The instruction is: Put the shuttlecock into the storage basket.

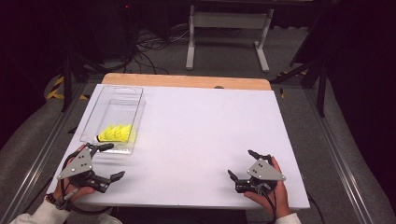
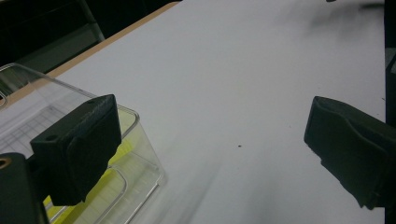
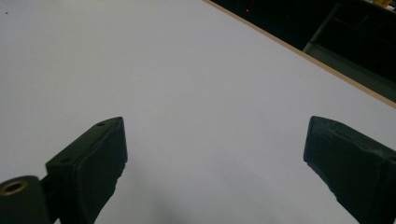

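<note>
1. Over at the near left corner of the desk (image 1: 201, 121), the left gripper (image 1: 112, 161) sits released, its jaws spread wide with nothing between them.
2. One of its jaws lies just beside the near end of a clear plastic tray (image 1: 93, 116); in the left gripper view that jaw stands in front of the tray's rounded corner (image 2: 149, 158), though whether they touch cannot be told.
3. Inside the tray, yellow shuttlecocks (image 1: 114, 134) lie bunched at the near end, their dark tips pointing left; the far part of the tray is bare.
4. The tray runs along the left edge of the desk, its long side close to that edge and its far end short of the wooden strip (image 1: 187, 81) along the back.
5. Near the front right corner, the right gripper (image 1: 240, 163) is also released, jaws apart and holding nothing, held in a hand (image 1: 275, 193) close to the front edge.
6. In the right gripper view, plain white desk surface (image 3: 196, 84) stretches ahead of the jaws to the wooden border (image 3: 299, 51).
7. Between the two grippers the white surface lies open, and the whole middle and right of the desk is free room.
8. Beyond the back edge, cables (image 1: 149, 46) lie on the floor beside a white stand (image 1: 229, 28).
</note>
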A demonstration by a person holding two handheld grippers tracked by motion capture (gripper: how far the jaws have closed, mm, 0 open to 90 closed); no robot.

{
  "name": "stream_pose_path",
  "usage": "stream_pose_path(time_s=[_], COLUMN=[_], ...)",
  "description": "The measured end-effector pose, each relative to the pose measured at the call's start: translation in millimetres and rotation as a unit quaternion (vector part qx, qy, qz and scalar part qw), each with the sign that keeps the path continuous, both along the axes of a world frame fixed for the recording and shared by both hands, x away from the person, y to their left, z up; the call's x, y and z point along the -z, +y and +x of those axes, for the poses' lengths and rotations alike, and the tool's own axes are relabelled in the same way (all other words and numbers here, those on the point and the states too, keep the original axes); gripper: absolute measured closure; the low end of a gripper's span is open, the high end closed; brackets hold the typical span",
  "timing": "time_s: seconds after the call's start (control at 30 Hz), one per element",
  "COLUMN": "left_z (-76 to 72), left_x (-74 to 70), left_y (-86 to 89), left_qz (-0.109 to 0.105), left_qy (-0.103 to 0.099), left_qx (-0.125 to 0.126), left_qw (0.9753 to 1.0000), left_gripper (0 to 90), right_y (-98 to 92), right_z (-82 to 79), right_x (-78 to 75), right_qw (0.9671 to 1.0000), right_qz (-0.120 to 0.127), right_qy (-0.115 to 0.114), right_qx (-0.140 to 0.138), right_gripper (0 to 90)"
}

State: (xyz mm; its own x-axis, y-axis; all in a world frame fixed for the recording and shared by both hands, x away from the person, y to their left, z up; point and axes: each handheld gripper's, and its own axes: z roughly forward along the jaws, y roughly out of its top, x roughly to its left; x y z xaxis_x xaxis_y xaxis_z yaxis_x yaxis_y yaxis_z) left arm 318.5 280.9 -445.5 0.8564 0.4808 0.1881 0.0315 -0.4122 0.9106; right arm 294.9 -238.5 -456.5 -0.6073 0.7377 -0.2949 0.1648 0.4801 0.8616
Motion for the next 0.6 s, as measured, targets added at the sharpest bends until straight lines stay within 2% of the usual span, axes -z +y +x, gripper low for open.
stream_pose_path(time_s=[0.6], left_z=[-1.1], left_x=[-0.7], left_y=[1.1], left_qz=[0.002], left_qy=[-0.004], left_qx=[0.004], left_qw=[1.0], left_gripper=[4.1], right_y=[9.0], right_z=[-3.1], right_x=[-1.6], right_qw=[0.9999], right_qz=[-0.003], right_qy=[-0.01], right_qx=[-0.01], right_gripper=[6.4])
